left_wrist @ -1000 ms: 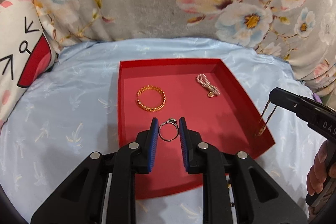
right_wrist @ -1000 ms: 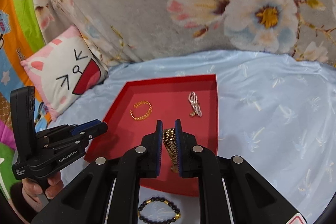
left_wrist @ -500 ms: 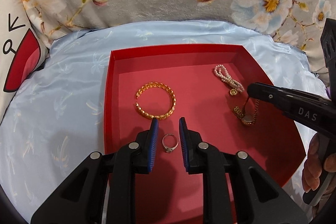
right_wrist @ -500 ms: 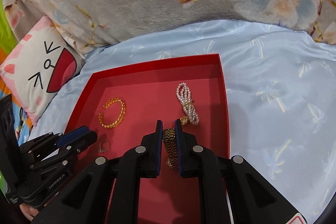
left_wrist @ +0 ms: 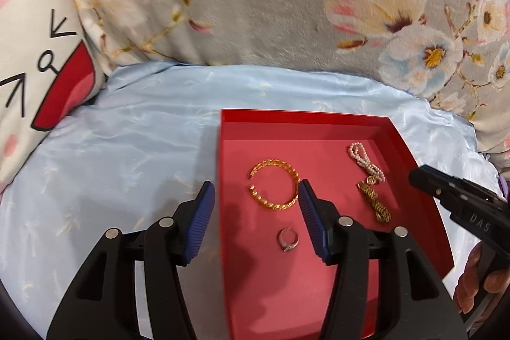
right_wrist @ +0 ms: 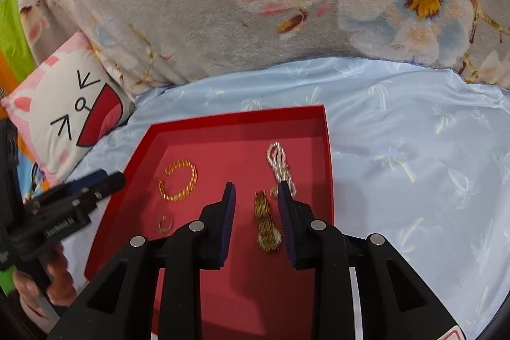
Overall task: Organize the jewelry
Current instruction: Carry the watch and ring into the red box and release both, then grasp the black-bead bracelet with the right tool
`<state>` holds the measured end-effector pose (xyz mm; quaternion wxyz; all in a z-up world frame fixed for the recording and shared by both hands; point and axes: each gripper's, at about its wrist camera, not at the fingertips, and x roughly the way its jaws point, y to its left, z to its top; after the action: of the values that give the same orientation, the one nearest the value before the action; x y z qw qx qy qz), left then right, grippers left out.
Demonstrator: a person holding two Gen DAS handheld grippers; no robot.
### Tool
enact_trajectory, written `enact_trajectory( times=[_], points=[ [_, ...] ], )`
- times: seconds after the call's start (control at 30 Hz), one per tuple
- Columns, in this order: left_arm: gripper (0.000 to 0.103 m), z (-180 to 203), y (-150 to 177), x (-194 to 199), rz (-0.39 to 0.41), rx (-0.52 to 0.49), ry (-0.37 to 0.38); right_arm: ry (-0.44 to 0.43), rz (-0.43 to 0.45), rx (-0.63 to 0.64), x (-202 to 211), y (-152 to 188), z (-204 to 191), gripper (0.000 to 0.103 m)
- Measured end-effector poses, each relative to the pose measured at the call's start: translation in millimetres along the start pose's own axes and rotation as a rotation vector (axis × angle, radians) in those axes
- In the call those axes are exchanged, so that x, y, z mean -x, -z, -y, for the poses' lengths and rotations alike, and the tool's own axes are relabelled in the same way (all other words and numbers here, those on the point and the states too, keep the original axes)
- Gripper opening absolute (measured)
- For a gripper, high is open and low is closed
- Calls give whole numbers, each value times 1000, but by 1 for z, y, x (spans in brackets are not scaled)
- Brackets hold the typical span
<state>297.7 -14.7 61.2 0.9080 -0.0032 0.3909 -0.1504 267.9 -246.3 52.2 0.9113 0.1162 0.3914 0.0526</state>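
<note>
Your left gripper has just opened; the ring lies free in the tray, small and slippery, so take it across the band. Your right gripper has just opened too; the limp chain rests between its jaws.

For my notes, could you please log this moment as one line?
left gripper: open, silver ring released | right gripper: open, gold watch released | both in red tray

Right gripper jaws just opened; gold chain bracelet lies free between them
</note>
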Motion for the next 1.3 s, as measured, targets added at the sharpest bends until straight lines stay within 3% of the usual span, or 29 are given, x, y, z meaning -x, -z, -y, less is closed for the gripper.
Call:
enact_trajectory(
  times=[0.4,0.63,0.9,1.0,1.2,1.3],
  points=[
    [60,-21,47,71,67,31,-15,-14,82,16,76,62,-6,27],
    [60,-23,100,97,52,5,-49,-15,60,-27,107,117,3,27],
    [60,-17,156,111,36,40,-61,-31,-7,-51,105,164,-7,30],
    [60,-9,169,115,58,24,-85,-31,-22,-60,97,168,-9,30],
    [61,-12,178,115,36,55,-49,28,-39,-44,80,165,-12,30],
    [66,-14,180,115,29,67,-43,48,-46,-68,72,161,-7,30]
  ],
)
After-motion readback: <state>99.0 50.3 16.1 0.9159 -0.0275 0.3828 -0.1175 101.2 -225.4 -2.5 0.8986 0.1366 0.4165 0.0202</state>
